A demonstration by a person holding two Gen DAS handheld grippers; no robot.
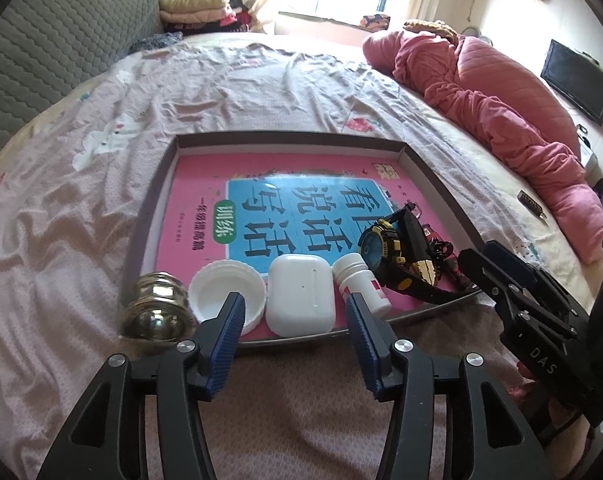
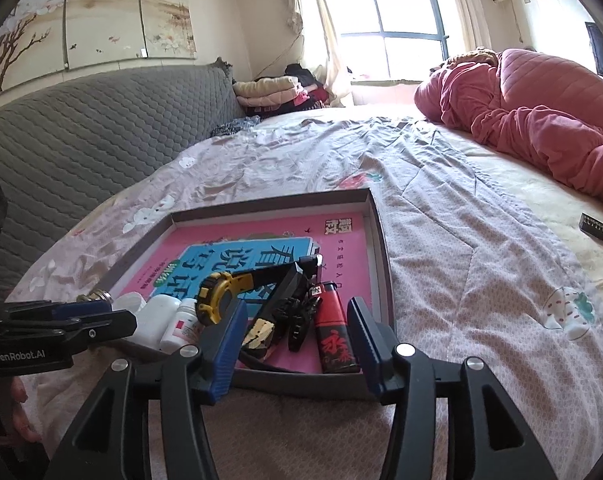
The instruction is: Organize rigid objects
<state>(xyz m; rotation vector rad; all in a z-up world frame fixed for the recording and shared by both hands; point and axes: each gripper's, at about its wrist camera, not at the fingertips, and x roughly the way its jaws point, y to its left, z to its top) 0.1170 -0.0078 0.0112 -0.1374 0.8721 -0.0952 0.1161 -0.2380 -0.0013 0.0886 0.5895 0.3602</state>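
both tongs stand apart and hold nothing: the left tongs [image 1: 295, 304] hover over the earbud case [image 1: 301, 294] and the right tongs [image 2: 297, 316] over the lighter [image 2: 333, 330], likely just let go. items line the tray's [image 1: 441, 172] near edge in a row, on a pink book [image 1: 197, 200]; the brass knob [image 1: 157, 308] looks to sit outside. the watch [image 1: 385, 248] hides a black clip behind it.

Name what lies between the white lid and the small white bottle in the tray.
The white earbud case lies between the white lid and the small white bottle, along the tray's near edge; the left wrist view shows it.
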